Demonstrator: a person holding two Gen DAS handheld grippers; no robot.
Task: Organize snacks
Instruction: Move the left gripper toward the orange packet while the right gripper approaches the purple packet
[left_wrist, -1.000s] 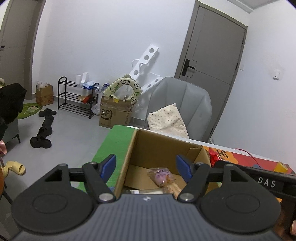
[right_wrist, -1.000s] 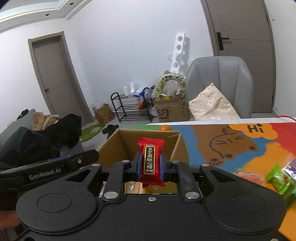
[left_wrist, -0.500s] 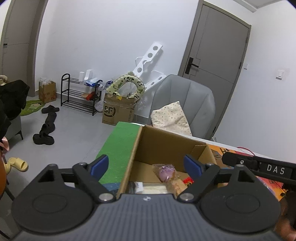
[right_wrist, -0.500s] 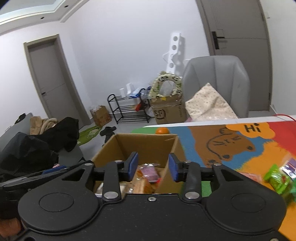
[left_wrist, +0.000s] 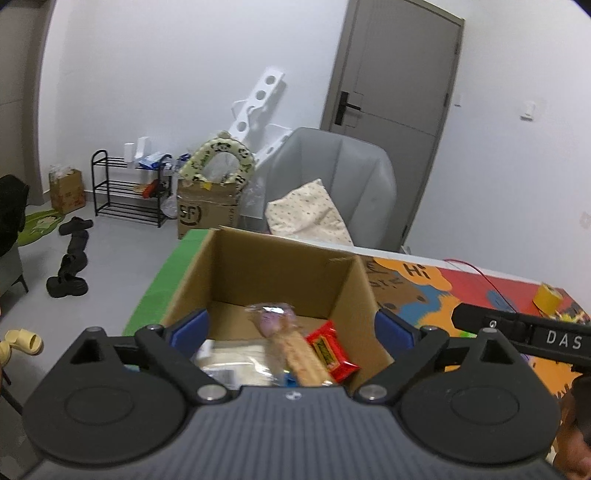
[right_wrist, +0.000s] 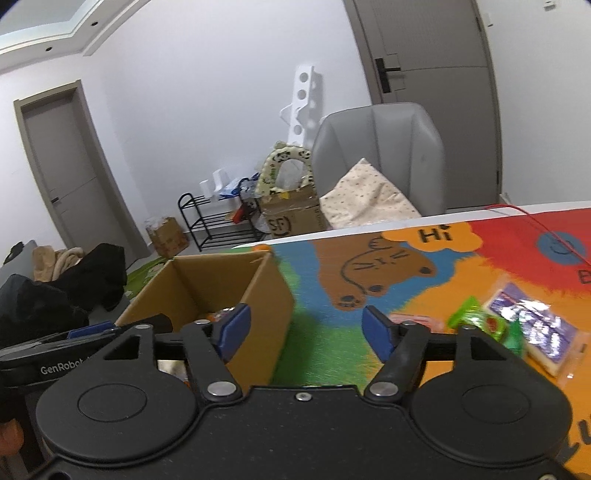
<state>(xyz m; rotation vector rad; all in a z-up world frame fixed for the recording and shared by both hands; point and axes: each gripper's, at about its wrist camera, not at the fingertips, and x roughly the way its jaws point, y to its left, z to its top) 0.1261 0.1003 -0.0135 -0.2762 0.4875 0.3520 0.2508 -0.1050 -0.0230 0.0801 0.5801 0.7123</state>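
Observation:
An open cardboard box (left_wrist: 221, 273) stands on the colourful mat and also shows in the right wrist view (right_wrist: 207, 284). Inside lie a red snack packet (left_wrist: 330, 350), a pink candy in clear wrap (left_wrist: 271, 319), a long biscuit pack (left_wrist: 299, 360) and a white packet (left_wrist: 236, 358). My left gripper (left_wrist: 291, 332) is open and empty over the box. My right gripper (right_wrist: 306, 328) is open and empty, right of the box above the mat. Loose snacks lie to its right: a green packet (right_wrist: 476, 319), a purple packet (right_wrist: 532, 325) and a pink packet (right_wrist: 406, 318).
The cartoon mat (right_wrist: 388, 266) covers the table. A yellow tape roll (left_wrist: 549, 297) and a red cable (left_wrist: 476, 271) lie at the far right. A grey chair (left_wrist: 332, 184) with a cushion stands behind the table. Shoe rack, cardboard box and shoes are on the floor.
My right gripper let go of the red snack packet, which now lies in the box. It opened wide and swung right toward the loose snacks. My left gripper opened wider and moved over the box.

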